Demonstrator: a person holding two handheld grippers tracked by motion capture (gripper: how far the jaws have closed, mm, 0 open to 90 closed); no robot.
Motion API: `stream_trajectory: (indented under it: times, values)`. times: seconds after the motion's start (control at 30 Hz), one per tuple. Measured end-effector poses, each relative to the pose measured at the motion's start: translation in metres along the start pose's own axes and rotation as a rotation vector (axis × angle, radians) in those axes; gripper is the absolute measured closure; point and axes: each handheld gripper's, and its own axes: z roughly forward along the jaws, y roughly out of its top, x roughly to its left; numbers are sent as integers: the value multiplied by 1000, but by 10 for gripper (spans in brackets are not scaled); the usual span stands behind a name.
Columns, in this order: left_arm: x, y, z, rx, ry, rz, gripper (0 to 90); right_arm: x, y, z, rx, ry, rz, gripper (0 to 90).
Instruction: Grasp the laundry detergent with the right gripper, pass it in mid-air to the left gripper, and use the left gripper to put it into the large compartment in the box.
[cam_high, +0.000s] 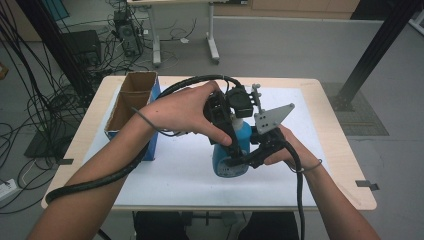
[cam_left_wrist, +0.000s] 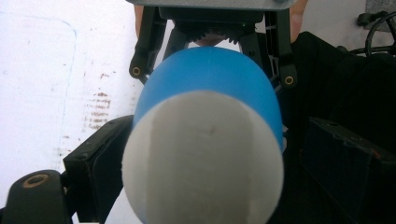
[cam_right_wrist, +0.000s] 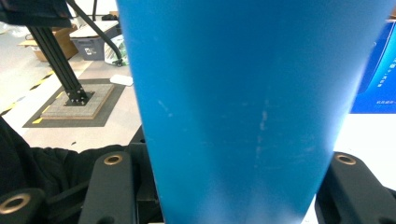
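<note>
Blue bottle upright on white mat, right gripper fingers clamped on its body, left gripper fingers astride its white cap — grip unclear

Both forearms enter from the bottom of the high view and converge above mid-table. Left hand wrapped over the left gripper, wrist bent, jaws pointing downward, thick cable looping back along the forearm. Right hand gripping the right gripper from the right side, grey three-cornered plate raised above it. In the right gripper view, jaws spread to either side and pressed against a blue body between them. In the left gripper view, jaws set apart, flanking a white top; contact cannot be confirmed.
</note>
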Motion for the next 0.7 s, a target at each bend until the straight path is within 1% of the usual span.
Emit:
stream_trajectory:
  times: [0.3,0.47,0.53,0.7]
  values:
    - [0,0,0,6,0,3,117,0,0,0,1,1,-2,442]
    - [0,0,1,0,0,-3,117,0,0,0,0,3,-1,442]
    - [1,0,1,7,-1,2,117,0,0,0,1,4,-1,442]
    - [0,0,0,2,0,-2,118,0,0,0,1,2,-2,442]
